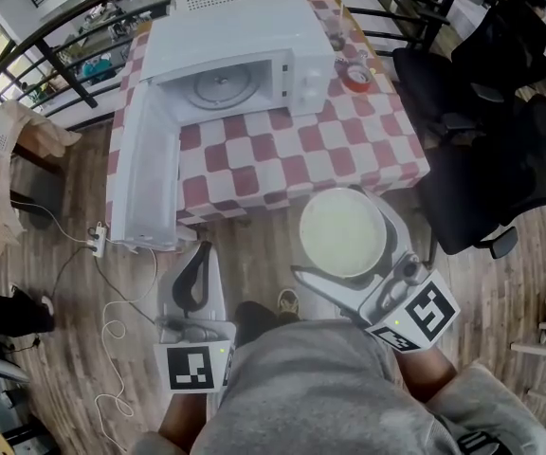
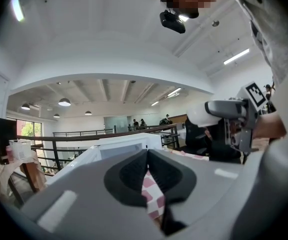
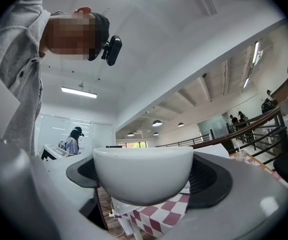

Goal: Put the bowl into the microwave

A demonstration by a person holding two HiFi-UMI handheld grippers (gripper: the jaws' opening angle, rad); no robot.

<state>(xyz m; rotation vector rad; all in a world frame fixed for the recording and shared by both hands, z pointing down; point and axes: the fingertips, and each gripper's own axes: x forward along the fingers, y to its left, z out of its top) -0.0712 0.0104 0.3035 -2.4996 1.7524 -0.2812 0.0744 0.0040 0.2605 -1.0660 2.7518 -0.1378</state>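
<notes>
Head view: the right tongs [image 1: 336, 237] clamp a white bowl [image 1: 341, 227], held in the air at the near edge of the checkered worktop [image 1: 349, 150]. The microwave [image 1: 245, 50] stands there, door open. The left tongs [image 1: 200, 250] are pressed together.
Left gripper view: the jaws meet, nothing between them.
Right gripper view: the pads [image 3: 211, 181] grip the bowl's sides.

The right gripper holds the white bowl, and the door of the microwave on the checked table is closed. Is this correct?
No: the door of the microwave stands open, as the head view shows. The right gripper does hold the white bowl.
</notes>
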